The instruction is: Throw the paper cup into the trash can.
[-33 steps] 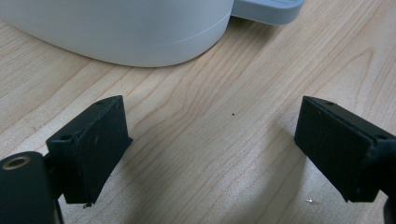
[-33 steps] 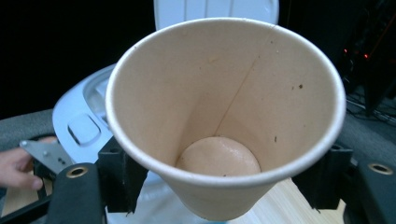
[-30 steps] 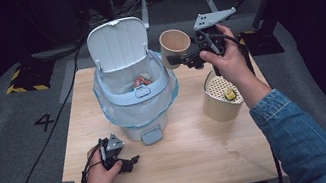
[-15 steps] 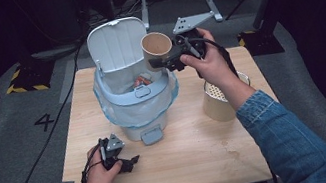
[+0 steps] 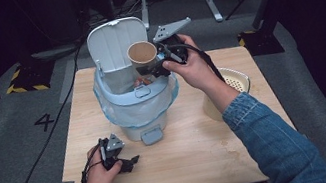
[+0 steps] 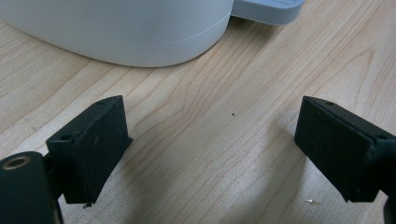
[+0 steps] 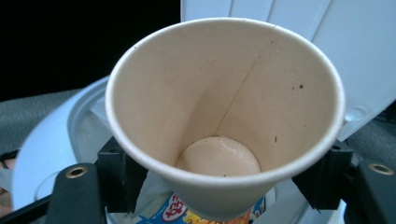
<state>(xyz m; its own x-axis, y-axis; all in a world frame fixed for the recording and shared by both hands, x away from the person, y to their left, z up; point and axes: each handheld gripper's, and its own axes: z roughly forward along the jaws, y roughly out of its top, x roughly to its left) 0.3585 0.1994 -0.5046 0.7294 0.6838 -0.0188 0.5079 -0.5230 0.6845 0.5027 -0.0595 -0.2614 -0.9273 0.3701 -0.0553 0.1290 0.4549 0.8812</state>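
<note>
An empty brown paper cup [image 5: 142, 56] [image 7: 224, 116] hangs over the open white bin [image 5: 133, 94], with my right gripper [image 5: 159, 66] shut on its sides. The bin's lid [image 5: 114, 41] stands up behind the cup, and a blue bag lines the rim. Coloured wrappers [image 7: 187, 212] lie in the bin below the cup. My left gripper [image 5: 122, 162] [image 6: 210, 154] rests on the wooden table [image 5: 198, 156] in front of the bin, jaws wide apart with nothing between them. The bin's base [image 6: 121, 32] is just ahead of it.
A tan container with a perforated cream lid [image 5: 236, 83] stands on the table's right side, partly behind my right forearm. The bin's pedal [image 5: 151, 135] sticks out toward the front. A cable [image 5: 43, 143] trails over the grey floor at left.
My right gripper has carried the cup leftward from above the table's right side to over the open bin. The left gripper has stayed put.
</note>
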